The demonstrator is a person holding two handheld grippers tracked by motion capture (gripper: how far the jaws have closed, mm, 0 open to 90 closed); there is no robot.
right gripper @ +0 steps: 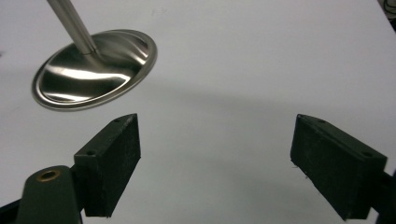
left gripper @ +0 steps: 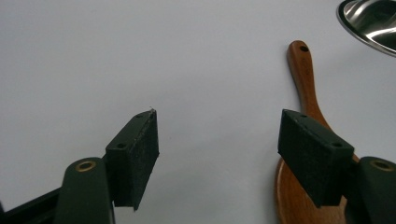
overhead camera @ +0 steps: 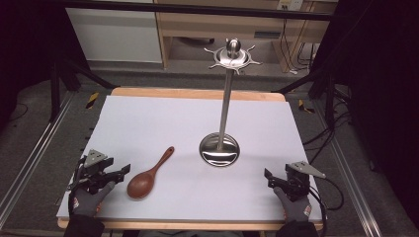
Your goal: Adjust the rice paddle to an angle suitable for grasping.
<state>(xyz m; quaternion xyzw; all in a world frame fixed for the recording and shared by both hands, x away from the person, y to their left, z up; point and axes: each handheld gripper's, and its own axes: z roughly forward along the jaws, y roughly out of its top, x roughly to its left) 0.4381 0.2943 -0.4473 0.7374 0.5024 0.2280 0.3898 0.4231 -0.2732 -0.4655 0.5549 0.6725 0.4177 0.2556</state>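
Observation:
A brown wooden spoon (overhead camera: pixel 148 176) lies flat on the white table top (overhead camera: pixel 158 123), bowl toward the front, handle pointing back and right. My left gripper (overhead camera: pixel 121 171) rests at the front left, just left of the spoon's bowl, jaws wide and empty. In the left gripper view the spoon (left gripper: pixel 306 84) lies partly behind the right jaw of the left gripper (left gripper: pixel 217 140). A steel stand (overhead camera: pixel 225 106) with a round base and a hooked crown rises mid-table. My right gripper (overhead camera: pixel 269 177) sits open at the front right. In its own view the right gripper (right gripper: pixel 215 154) has the stand's base (right gripper: pixel 93 70) ahead, to the left.
The table's wooden edge (overhead camera: pixel 197 93) shows at the back. Dark floor, rails and cables (overhead camera: pixel 336 192) surround the table. A wooden cabinet (overhead camera: pixel 207 24) stands behind. Bare white surface stretches between the two grippers and across the back half.

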